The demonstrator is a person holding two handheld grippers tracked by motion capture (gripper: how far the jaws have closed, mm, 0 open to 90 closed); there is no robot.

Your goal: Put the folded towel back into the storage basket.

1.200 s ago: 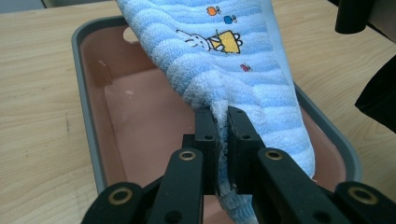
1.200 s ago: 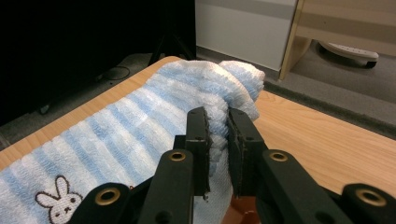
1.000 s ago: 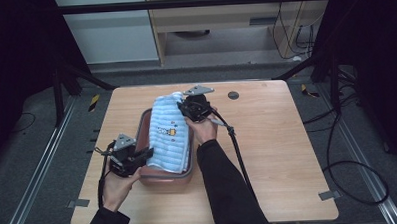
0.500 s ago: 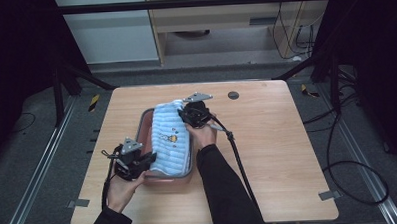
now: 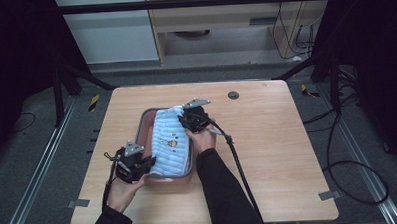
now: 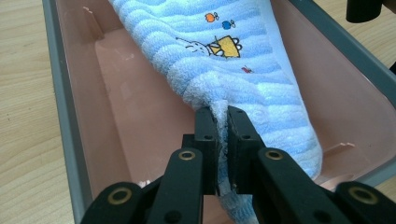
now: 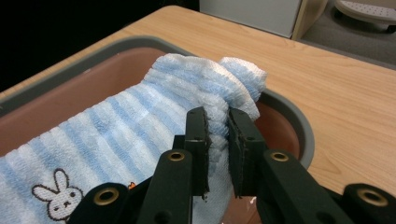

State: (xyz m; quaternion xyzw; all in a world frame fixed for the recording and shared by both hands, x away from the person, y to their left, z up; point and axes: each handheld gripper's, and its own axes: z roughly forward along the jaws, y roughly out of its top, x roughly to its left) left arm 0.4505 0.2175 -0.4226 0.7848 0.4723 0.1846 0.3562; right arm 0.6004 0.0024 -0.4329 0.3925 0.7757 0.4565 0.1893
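L hand-held gripper & R hand-held gripper each pinch opposite ends of striped blue towel over pink bin on bench.

The light wooden bench has a rectangular top with rounded corners. A rectangular plastic tray, pink inside with a grey rim, lies directly on it, left of the middle, its long sides running from the near edge toward the far edge. In the left gripper view the tray's pink floor shows bare along one side. A small dark round disc sits near the far edge, right of the tray and well apart from it. Two grey tape strips lie at the near edge, one by the left corner and one by the right corner.
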